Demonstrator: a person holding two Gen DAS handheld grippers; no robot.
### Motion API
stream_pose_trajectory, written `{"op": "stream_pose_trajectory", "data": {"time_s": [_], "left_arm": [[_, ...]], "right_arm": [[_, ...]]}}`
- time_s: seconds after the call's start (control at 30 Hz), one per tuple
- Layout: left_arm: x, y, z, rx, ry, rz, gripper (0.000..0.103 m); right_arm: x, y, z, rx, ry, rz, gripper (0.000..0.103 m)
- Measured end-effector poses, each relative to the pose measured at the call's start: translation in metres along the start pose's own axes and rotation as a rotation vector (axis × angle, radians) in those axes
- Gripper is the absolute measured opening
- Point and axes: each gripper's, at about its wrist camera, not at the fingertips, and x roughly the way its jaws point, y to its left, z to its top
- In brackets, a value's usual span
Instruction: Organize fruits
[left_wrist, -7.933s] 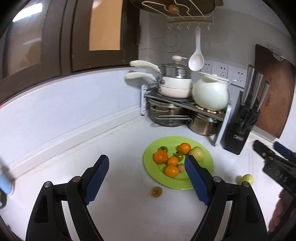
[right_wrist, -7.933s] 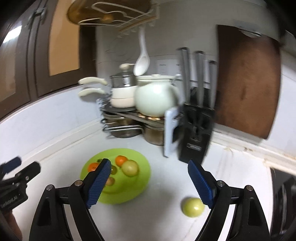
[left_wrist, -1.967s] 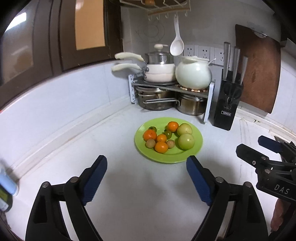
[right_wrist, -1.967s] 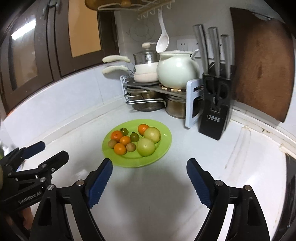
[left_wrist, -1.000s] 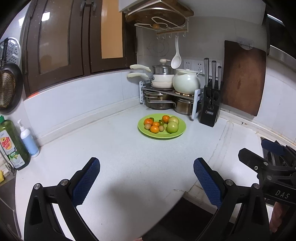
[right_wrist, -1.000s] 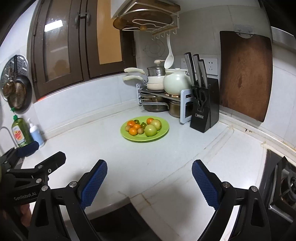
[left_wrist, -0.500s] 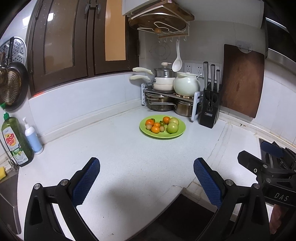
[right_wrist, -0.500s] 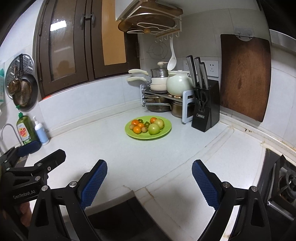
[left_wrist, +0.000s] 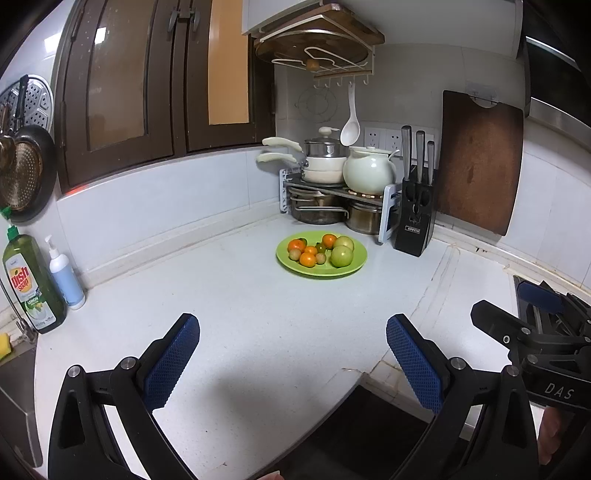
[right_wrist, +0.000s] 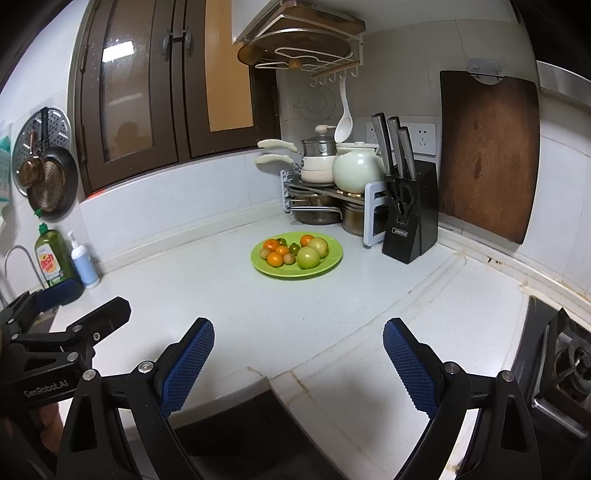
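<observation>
A green plate (left_wrist: 347, 271) (right_wrist: 325, 267) lies far back on the white counter near the corner. On it sit several small orange fruits (left_wrist: 307, 259) (right_wrist: 275, 259), small brownish and dark green ones, and two green apples (left_wrist: 341, 256) (right_wrist: 308, 257). My left gripper (left_wrist: 293, 334) is open over the counter's near edge, far in front of the plate, with nothing between its blue pads. My right gripper (right_wrist: 298, 339) is open and empty too, beside the left one and equally far from the plate. Each gripper shows at the edge of the other's view.
Behind the plate a rack (left_wrist: 332, 192) holds pots and a white kettle (left_wrist: 369, 173), with a black knife block (left_wrist: 415, 218) and a wooden cutting board (left_wrist: 480, 162) to the right. Soap bottles (left_wrist: 33, 280) stand at the left, a stove (right_wrist: 565, 354) at the right.
Both grippers have pulled a little further back from the plate, which looks slightly smaller. The fruits on the plate have not moved, and both grippers stay open.
</observation>
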Motion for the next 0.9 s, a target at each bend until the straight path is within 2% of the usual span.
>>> {"op": "stream_pose_trajectory", "data": {"time_s": [0.9], "left_arm": [[-0.0018, 0.0026, 0.0007, -0.001, -0.003, -0.003, 0.103]], "right_arm": [[-0.0013, -0.002, -0.0003, -0.003, 0.002, 0.007, 0.094]]}}
